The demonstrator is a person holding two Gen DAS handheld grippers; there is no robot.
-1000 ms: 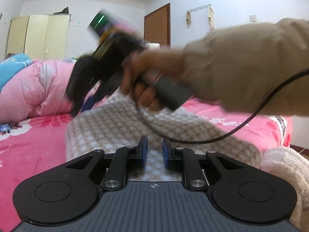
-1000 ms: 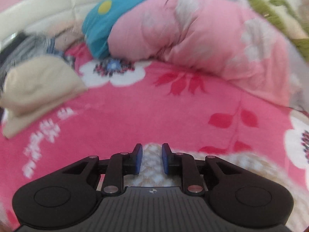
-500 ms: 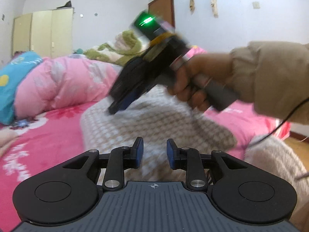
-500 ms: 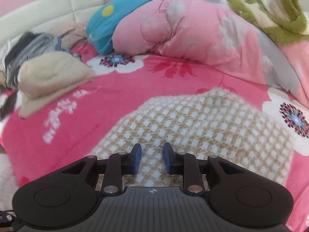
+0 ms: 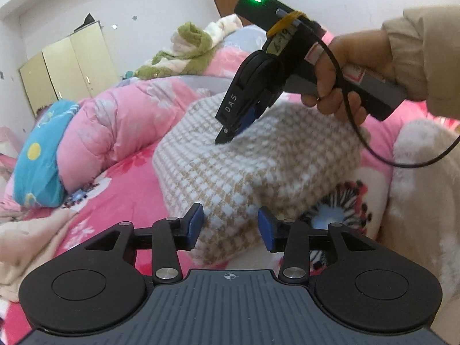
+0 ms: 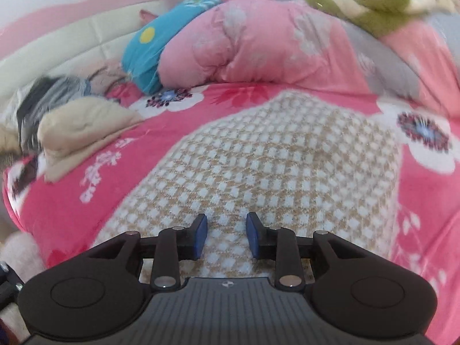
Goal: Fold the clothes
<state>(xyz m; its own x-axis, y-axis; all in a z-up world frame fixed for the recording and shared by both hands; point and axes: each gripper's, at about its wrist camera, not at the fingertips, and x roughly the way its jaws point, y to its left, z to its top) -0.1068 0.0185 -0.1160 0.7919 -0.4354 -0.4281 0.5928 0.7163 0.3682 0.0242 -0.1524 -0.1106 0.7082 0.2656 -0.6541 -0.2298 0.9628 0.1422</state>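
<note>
A folded beige-and-white checked garment [image 5: 258,161] lies on the pink flowered bedsheet [image 5: 129,189]. My left gripper [image 5: 230,227] is at its near corner. The jaws are opening, and the cloth lies between the blue pads [image 5: 194,224] without being pinched. A hand in a beige sleeve [image 5: 425,57] holds my right gripper [image 5: 230,132] tilted down, its tips at the top of the fold. In the right wrist view that gripper [image 6: 226,235] hovers over the same garment [image 6: 273,158]. Its jaws are opening, with nothing pinched between them.
A rolled pink quilt [image 5: 115,123] and a blue pillow [image 5: 37,161] lie along the far side. A green and cream blanket heap [image 5: 189,46] sits behind them. A beige folded piece [image 6: 83,132] rests at left. White fluffy cloth [image 5: 417,187] hangs at the bed's right edge. A black cable [image 5: 373,149] trails from the right gripper.
Both pairs of jaws have widened. The right gripper has drawn back, so the checked garment now fills its view. The left wrist view has rolled and turned towards the garment's corner.
</note>
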